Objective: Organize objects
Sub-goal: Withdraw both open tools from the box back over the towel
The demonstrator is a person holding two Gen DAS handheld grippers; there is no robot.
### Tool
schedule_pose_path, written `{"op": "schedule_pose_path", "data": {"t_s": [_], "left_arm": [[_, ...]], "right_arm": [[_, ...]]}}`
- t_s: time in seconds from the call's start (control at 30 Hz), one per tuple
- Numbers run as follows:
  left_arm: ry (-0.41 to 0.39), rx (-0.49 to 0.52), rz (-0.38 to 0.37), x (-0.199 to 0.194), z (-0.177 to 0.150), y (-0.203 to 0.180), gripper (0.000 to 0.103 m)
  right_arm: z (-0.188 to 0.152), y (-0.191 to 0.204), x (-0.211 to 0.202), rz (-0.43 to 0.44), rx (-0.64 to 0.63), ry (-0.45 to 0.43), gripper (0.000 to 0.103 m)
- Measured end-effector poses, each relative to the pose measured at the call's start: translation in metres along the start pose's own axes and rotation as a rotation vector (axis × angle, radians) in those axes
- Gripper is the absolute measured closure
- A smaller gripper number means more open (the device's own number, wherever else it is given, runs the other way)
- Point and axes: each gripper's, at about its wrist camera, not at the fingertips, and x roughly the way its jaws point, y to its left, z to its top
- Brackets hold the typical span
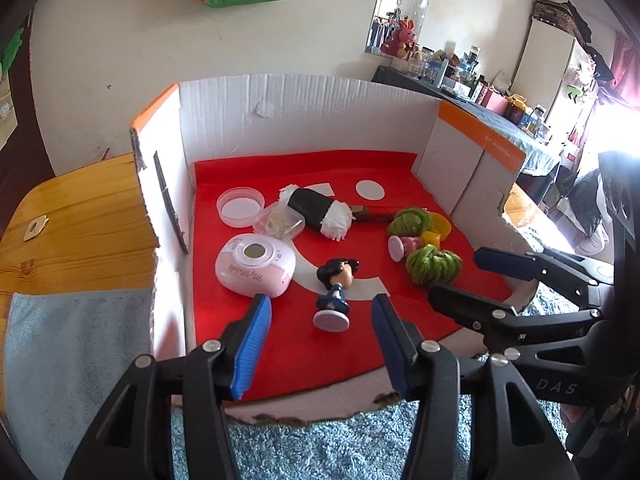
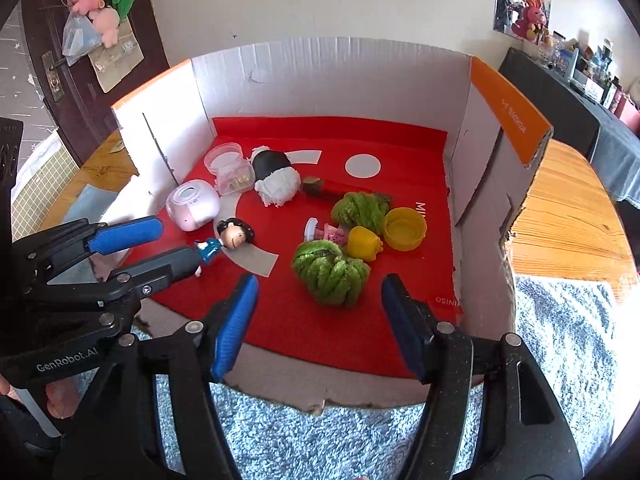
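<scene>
Red mat point(image 1: 248, 344): laid on the floor of a cardboard box point(image 1: 320, 112), front side open; all toys are seen on it.
Left claw point(image 1: 322, 344): spread, nothing held, hovering at the box's front edge, with the doll point(image 1: 336, 288) lying just beyond the gap between its blue pads.
Right claw point(image 2: 320, 328): spread, nothing held, at the front right of the box, with a green yarn ball point(image 2: 330, 272) just ahead of it.
Doll: lying down, round base toward the front, head toward the back.
Pink gadget point(image 1: 256, 266): left of the doll, near the left wall.
Sushi plush point(image 1: 320, 212): lying mid-mat, beside a clear tub point(image 1: 280, 222) and a round lid point(image 1: 240, 206).
Second yarn ball point(image 2: 360, 210): farther back on the right, next to a yellow cup point(image 2: 404, 228).
Yellow toy point(image 2: 362, 244) and small pink figure point(image 2: 328, 234): set between the two yarn balls.
Counter point(image 2: 560, 208): wooden, carrying the box.
</scene>
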Motion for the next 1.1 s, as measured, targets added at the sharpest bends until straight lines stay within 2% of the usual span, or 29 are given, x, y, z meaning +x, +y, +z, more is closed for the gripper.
{"op": "schedule_pose_path", "data": {"t_s": [0.07, 0.27, 0.43, 0.53, 0.77, 1.1], "left_arm": [[-0.012, 0.002, 0.008, -0.005, -0.003, -0.001, 0.041], [-0.036, -0.023, 0.015, -0.018, -0.011, 0.002, 0.034], [-0.045, -0.022, 0.033, -0.025, -0.017, 0.001, 0.032], [-0.055, -0.015, 0.041, -0.03, -0.021, -0.002, 0.024], [-0.082, -0.011, 0.051, -0.045, -0.029, -0.005, 0.016], [-0.089, -0.02, 0.062, -0.054, -0.041, -0.004, 0.012]], "right_arm": [[-0.001, 0.0, -0.004, -0.006, 0.001, -0.011, 0.031], [-0.009, -0.002, -0.018, -0.002, 0.015, -0.038, 0.03], [-0.015, -0.001, -0.027, 0.001, 0.018, -0.055, 0.024], [-0.018, 0.001, -0.032, -0.003, 0.007, -0.064, 0.023], [-0.026, 0.006, -0.046, 0.003, 0.004, -0.091, 0.017], [-0.038, 0.011, -0.06, 0.004, 0.005, -0.116, 0.011]]}}
